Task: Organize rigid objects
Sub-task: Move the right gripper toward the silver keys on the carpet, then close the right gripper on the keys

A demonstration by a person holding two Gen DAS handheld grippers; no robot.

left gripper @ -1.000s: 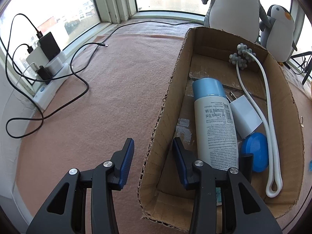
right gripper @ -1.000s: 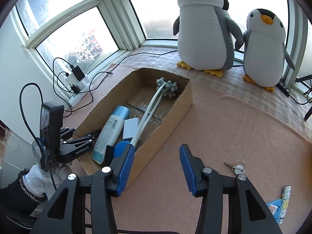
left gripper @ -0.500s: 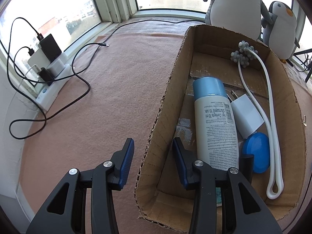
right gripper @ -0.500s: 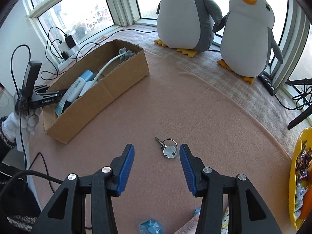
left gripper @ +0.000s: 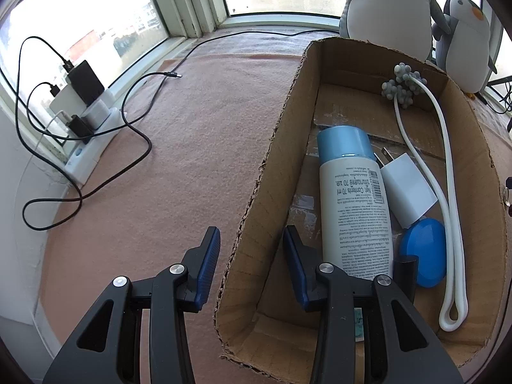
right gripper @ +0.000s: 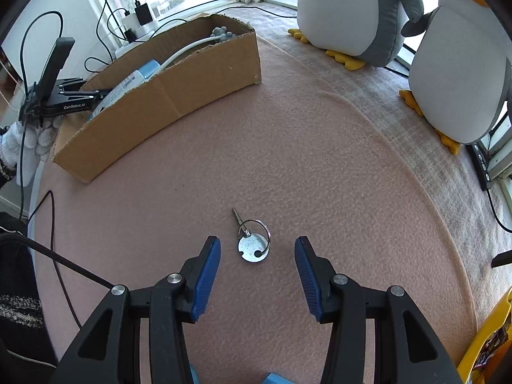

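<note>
The key on its ring (right gripper: pixel 251 240), with a round metal tag, lies flat on the pink surface (right gripper: pixel 320 166), and I judge it the next rigid piece to collect. I have the right gripper (right gripper: pixel 257 267) angled down just above it, fingers (right gripper: pixel 208 275) spread apart with nothing between the pads; the tag sits in the gap, a little left of centre, so closing should catch the tag or ring rather than the thin blade.

Up to the far left is the cardboard box (right gripper: pixel 172 86), the collecting place. In the left wrist view it already holds a spray can (left gripper: pixel 352 204) lying lengthwise, a white charger plug (left gripper: pixel 408 188) just beside it, a blue oval case (left gripper: pixel 424 256) and a white looped massager (left gripper: pixel 448 192) along the right wall.

My left gripper (left gripper: pixel 251 262) straddles the box's left wall, one finger inside and one outside. The gap looks wider than the cardboard, so I cannot tell whether it actually pinches; it is as closed as it gets. I read it as steadying the box for the drop.
</note>
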